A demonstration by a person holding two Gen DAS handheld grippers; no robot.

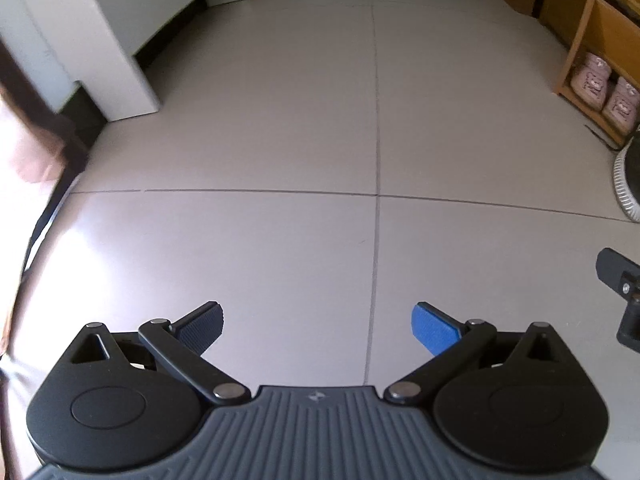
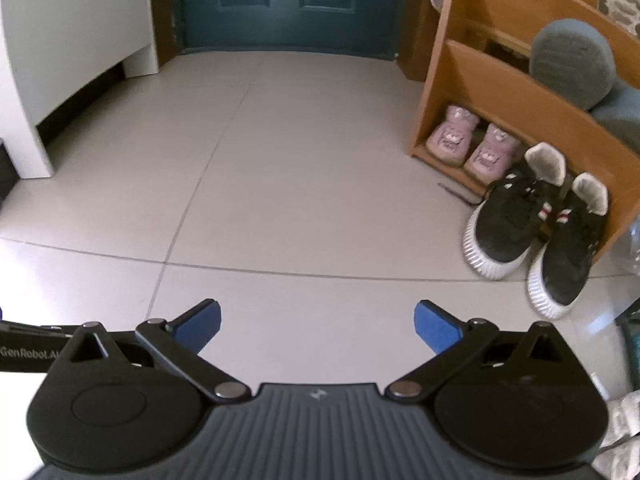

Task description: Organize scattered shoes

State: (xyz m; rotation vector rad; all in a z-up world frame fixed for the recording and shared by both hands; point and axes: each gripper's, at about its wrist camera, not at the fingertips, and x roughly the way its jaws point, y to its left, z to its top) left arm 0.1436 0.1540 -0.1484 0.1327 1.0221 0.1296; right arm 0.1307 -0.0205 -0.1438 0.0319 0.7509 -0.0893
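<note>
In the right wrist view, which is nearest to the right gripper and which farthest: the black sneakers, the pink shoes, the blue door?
From the right gripper:
1. Black sneakers, on the floor to the right, beside the rack.
2. Pink shoes, on the wooden shoe rack's bottom shelf, farther right.
3. Blue door, straight ahead at the far end.

Black left claw [image 1: 316, 326], ribbed grey housing, blue pads [image 1: 434, 330], silver pivot screws [image 1: 229, 390]

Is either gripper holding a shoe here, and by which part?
Nothing is held. Left gripper and right gripper are both open and empty above the floor.
</note>
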